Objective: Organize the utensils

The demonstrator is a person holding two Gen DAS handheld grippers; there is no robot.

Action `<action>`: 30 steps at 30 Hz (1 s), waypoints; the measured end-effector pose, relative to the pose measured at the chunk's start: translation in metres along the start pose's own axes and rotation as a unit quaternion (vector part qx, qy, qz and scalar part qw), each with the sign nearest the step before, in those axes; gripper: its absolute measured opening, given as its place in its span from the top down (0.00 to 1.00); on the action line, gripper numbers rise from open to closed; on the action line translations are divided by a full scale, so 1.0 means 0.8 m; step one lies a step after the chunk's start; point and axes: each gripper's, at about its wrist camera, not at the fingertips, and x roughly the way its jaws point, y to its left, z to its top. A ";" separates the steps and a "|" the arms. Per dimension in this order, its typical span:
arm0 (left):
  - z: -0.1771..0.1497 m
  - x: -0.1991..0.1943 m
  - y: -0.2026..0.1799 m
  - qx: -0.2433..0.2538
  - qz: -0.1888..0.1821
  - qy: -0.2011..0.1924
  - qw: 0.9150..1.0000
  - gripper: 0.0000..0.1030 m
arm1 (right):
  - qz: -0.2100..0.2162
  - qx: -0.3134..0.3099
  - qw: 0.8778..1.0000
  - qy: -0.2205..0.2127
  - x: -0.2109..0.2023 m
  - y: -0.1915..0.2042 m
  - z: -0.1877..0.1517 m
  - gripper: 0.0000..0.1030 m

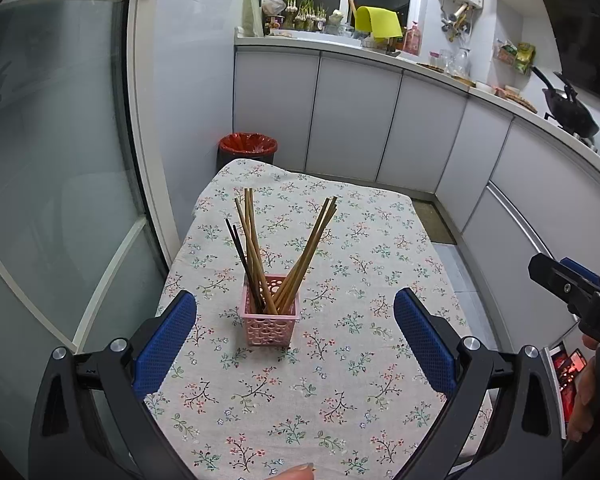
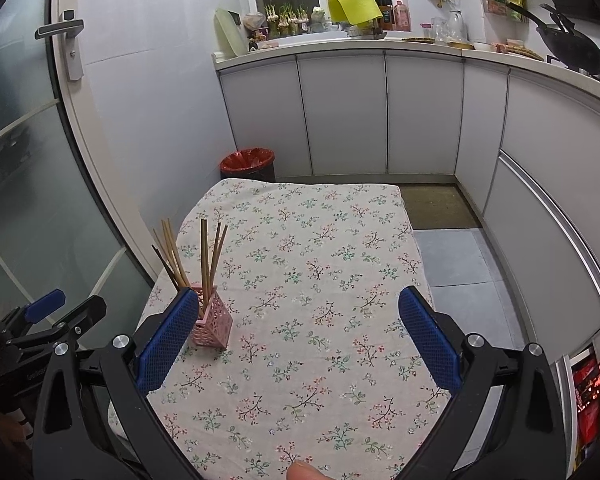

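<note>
Chopsticks (image 1: 260,248) in holder (image 1: 269,316) (pink)

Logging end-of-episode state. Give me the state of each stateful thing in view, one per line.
left gripper: open, empty, above the table
right gripper: open, empty, above the table
pink holder: upright on the tablecloth, holding the chopsticks
chopsticks: all in the holder, leaning in two bunches
trash bin: open top, red liner in
cabinet doors: shut
</note>
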 end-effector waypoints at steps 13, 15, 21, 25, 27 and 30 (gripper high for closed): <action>0.003 0.001 -0.004 0.005 0.001 -0.006 1.000 0.07 | -0.016 -0.008 1.000 -0.005 -0.001 -0.001 0.000 0.07; 0.003 0.001 -0.005 0.004 0.005 -0.008 1.000 0.07 | -0.021 -0.008 1.000 -0.007 -0.001 -0.001 -0.001 0.07; 0.000 0.005 -0.015 0.021 0.020 -0.009 1.000 0.07 | -0.030 -0.021 0.999 -0.018 -0.005 0.011 -0.004 0.07; -0.008 0.013 -0.020 0.030 0.015 0.009 0.999 0.07 | -0.033 -0.021 0.999 -0.028 -0.012 0.016 -0.006 0.07; -0.011 0.014 -0.022 0.031 0.016 0.009 0.999 0.07 | -0.033 -0.021 0.999 -0.034 -0.014 0.017 -0.006 0.07; -0.012 0.012 -0.021 0.032 0.029 0.001 0.999 0.07 | -0.035 -0.023 0.998 -0.035 -0.014 0.019 -0.006 0.07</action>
